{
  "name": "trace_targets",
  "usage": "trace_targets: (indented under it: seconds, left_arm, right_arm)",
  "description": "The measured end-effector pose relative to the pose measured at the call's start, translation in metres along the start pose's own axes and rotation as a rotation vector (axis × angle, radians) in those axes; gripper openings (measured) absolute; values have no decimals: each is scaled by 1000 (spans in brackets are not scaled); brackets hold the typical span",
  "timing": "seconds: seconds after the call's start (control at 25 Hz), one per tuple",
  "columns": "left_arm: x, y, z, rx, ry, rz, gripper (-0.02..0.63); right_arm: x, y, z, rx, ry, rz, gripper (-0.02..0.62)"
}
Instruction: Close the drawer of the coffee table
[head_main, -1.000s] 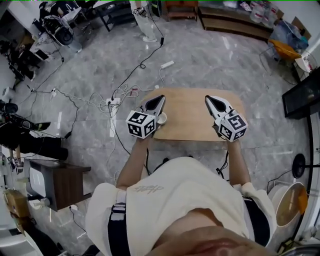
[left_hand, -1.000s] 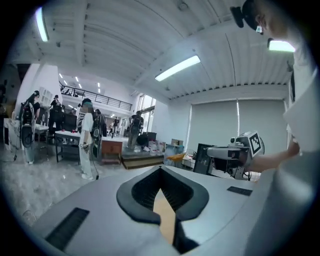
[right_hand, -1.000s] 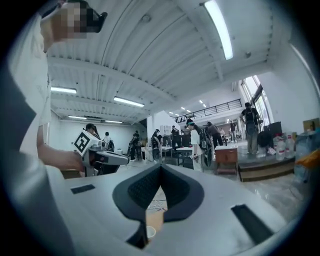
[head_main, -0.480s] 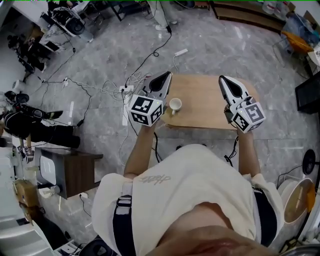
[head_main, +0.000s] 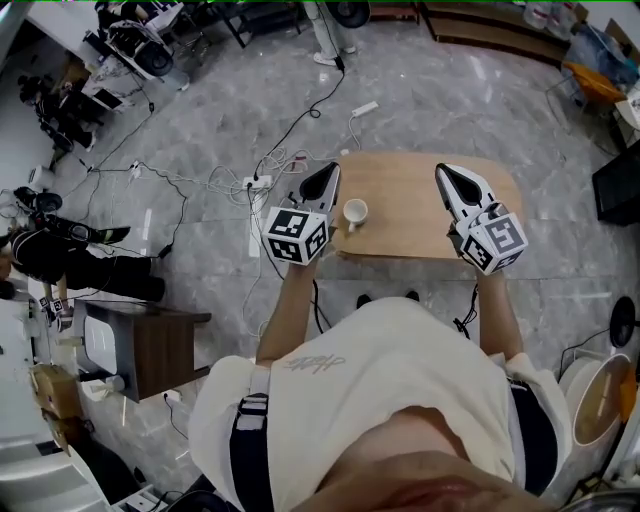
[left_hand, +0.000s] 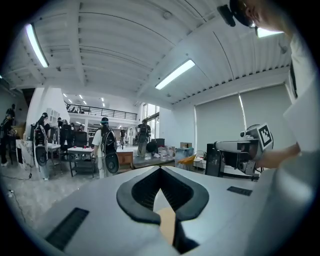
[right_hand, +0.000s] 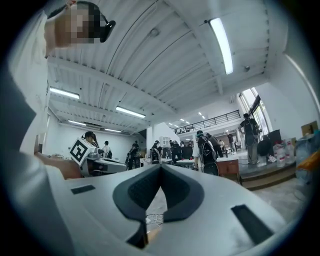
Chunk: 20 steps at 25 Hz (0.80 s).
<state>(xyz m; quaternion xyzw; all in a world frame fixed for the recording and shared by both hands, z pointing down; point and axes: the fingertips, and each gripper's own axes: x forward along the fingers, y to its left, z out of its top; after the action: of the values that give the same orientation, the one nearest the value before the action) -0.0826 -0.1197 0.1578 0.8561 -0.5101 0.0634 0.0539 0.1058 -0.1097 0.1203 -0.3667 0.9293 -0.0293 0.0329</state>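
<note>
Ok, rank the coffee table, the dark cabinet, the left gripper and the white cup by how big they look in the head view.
1. coffee table
2. dark cabinet
3. left gripper, held nearer the camera, so it looks bigger than it is
4. white cup

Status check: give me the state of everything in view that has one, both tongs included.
Left tongs: shut, nothing between the jaws, held over the table's left edge.
Right tongs: shut, empty, held over the table's right part.
Cup: upright, mouth up, standing on the table top, apart from both tongs.
Coffee table: its drawer is hidden from above; open or shut cannot be told.
</note>
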Motion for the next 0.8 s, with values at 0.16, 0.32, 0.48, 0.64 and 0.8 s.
trace_targets:
  seconds: [0.16,0.32,0.48,0.64,0.8]
  left_arm:
    - [-5,-6,4,6,-9,-13,3]
    - [-11,-7,11,15,-18,-21,3]
    - [-12,-1,14,5,-32,-22,3]
    - [-13,0,14,14,-29,-42,3]
    - [-13,-1,11,18,-23,-47,3]
  right_arm:
    - [1,0,1,2,7,-15,-6]
    - [3,8,0,14,4,-3,-6]
    - [10,16,-6,19,7,3,-6]
    - [15,22,-5,10,6,3,-6]
    - [8,19,-5,12,5,-14,-6]
